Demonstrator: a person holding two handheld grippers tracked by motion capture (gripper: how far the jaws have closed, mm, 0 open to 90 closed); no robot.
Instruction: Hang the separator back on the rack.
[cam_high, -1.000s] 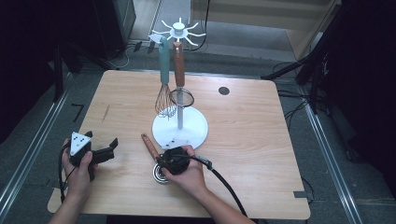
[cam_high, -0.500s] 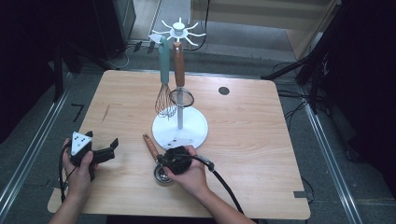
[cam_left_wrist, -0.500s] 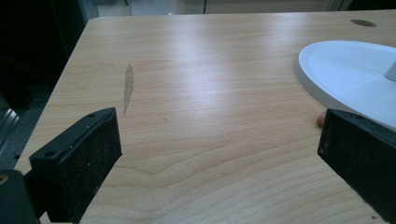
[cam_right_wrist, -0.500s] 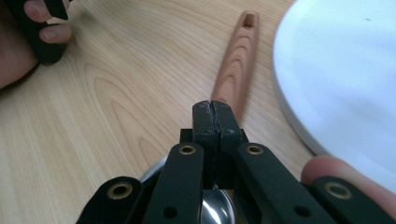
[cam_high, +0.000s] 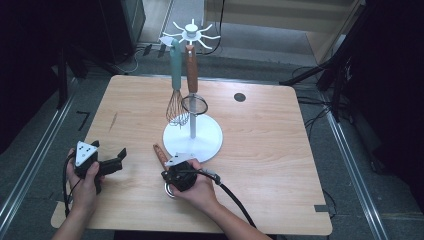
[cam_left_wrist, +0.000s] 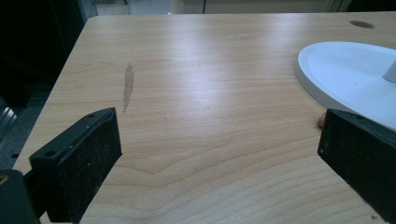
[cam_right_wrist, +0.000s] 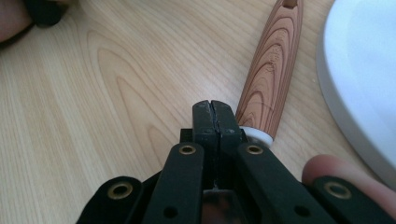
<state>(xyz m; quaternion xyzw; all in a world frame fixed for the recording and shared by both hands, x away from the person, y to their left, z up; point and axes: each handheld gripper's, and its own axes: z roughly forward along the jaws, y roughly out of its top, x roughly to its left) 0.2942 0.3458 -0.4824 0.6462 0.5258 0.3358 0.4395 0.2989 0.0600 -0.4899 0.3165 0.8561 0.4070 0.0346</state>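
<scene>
Lying on the pale wooden table (cam_high: 260, 145), a utensil with a wood-grain handle (cam_right_wrist: 273, 70) points its handle toward the white round base (cam_high: 205, 137) of a hanging rack, just beside that base's rim. In the right gripper view the right tongs (cam_right_wrist: 215, 114) have their jaws pressed flat together just to the left of the white collar at the handle's lower end; whether the collar or the metal neck below it is pinched between them is hidden by the jaws themselves. A fingertip shows at the lower right of that view. In the high view the right hand (cam_high: 197, 187) covers the utensil's round metal head (cam_high: 170, 192), with the right tongs on top of it, near the front edge of the table.

The left tongs (cam_high: 112, 162) sit well apart to the left, held low over the table in the left hand (cam_high: 82, 182). Their jaws stand wide apart and released, with bare wood between them in the left gripper view.

On the rack a teal-handled whisk (cam_high: 176, 95) and a small strainer with a brown handle (cam_high: 192, 90) hang side by side from the white arms at the top.
</scene>
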